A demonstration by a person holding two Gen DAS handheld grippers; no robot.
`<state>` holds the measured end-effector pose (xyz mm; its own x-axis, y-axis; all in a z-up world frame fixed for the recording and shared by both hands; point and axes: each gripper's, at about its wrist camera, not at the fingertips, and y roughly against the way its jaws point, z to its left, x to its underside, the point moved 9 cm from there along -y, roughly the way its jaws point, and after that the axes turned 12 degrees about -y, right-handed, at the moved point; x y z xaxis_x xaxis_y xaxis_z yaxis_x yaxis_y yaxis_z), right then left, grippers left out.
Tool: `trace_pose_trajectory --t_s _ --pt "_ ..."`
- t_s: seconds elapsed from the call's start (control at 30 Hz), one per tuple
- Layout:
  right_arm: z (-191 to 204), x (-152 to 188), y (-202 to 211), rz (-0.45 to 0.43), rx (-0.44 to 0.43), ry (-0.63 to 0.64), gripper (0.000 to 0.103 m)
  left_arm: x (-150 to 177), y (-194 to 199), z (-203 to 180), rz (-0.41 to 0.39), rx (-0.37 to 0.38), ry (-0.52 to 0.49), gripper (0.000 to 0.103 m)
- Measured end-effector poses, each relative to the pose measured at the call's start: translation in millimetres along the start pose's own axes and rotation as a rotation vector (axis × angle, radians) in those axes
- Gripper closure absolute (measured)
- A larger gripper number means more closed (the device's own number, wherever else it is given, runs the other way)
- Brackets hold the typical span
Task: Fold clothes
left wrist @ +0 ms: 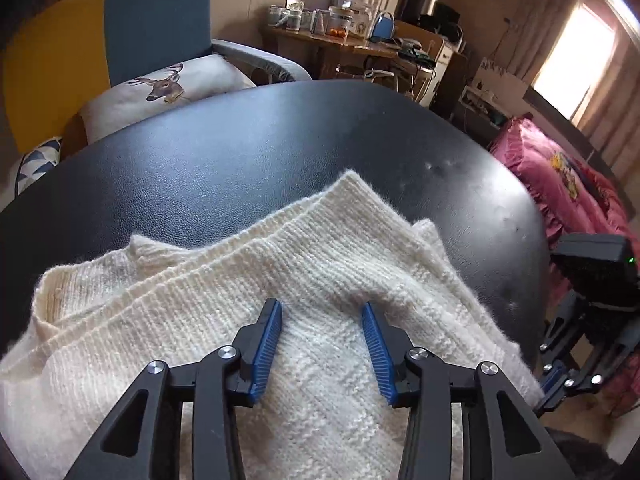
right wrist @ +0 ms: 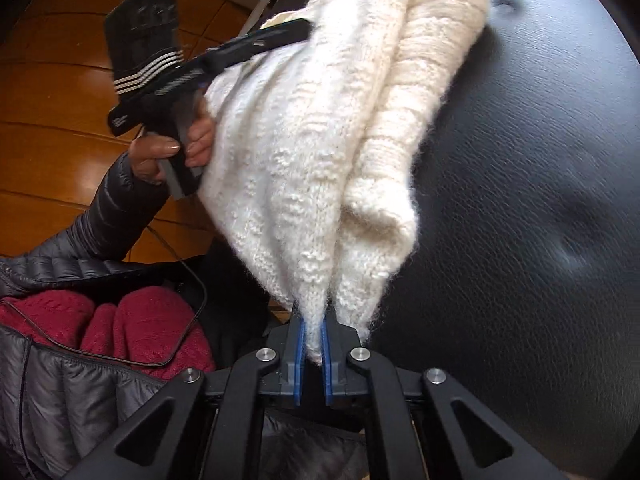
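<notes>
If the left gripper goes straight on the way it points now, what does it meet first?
Most likely the white sweater. The left gripper is open and points down at the knit, which fills the space between and ahead of its fingers. Whether the tips already touch it is unclear.

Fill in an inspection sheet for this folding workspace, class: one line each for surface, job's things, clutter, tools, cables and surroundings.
Surface: black table, dark leathery top, a few pale marks.
Job's things: cream sweater, partly folded in layers, one corner lifted off the table.
Clutter: nothing seen on the table besides the sweater.
Tools: left tool open, pads resting on the sweater, nothing pinched; right tool shut on a sweater corner.
Cables: black cable running from the left tool's handle across the person's lap.
Surroundings: armchair with a deer cushion, crowded desk, pink bedding, bright window, wooden floor.
</notes>
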<state>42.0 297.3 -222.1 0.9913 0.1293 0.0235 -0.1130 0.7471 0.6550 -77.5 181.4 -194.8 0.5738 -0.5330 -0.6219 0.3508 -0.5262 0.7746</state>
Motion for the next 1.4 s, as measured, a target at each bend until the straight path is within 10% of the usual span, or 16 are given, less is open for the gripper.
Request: trace_pose_trajectory --t_s 0.1,0.17,0.4,0.67,0.93,1.2,1.3,1.4 --pt "0.7 2.8 11.1 -0.037 0.063 -0.007 0.097 6.7 29.0 15.1 -0.053 -0.05 0.035 0.059" --pt "3.2 -3.2 34.7 -0.128 0.127 -0.015 0.077 16.4 52.7 26.3 -0.093 -0.08 0.054 0.059" --pt "61.0 -61.1 73.0 -0.462 0.176 0.065 0.076 76.4 97.6 56.7 -0.108 -0.151 0.151 0.058" --pt "47.9 -108.4 11.1 -0.492 0.374 0.011 0.08 88.5 71.1 69.6 -0.019 -0.208 0.14 0.056" --pt "21.3 -98.7 26.4 -0.556 0.386 -0.086 0.093 75.5 56.8 71.7 -0.041 -0.142 0.284 0.054" --pt "56.8 -102.6 36.9 -0.667 0.419 -0.064 0.072 106.7 163.6 100.9 -0.223 -0.16 0.332 0.053" --pt "97.2 -105.6 22.4 -0.658 0.324 0.015 0.072 145.4 209.1 135.3 -0.238 -0.222 0.352 0.039" --pt "128.1 -112.1 -6.9 -0.61 0.321 0.084 0.072 186.9 223.8 154.0 -0.214 -0.128 0.404 0.04"
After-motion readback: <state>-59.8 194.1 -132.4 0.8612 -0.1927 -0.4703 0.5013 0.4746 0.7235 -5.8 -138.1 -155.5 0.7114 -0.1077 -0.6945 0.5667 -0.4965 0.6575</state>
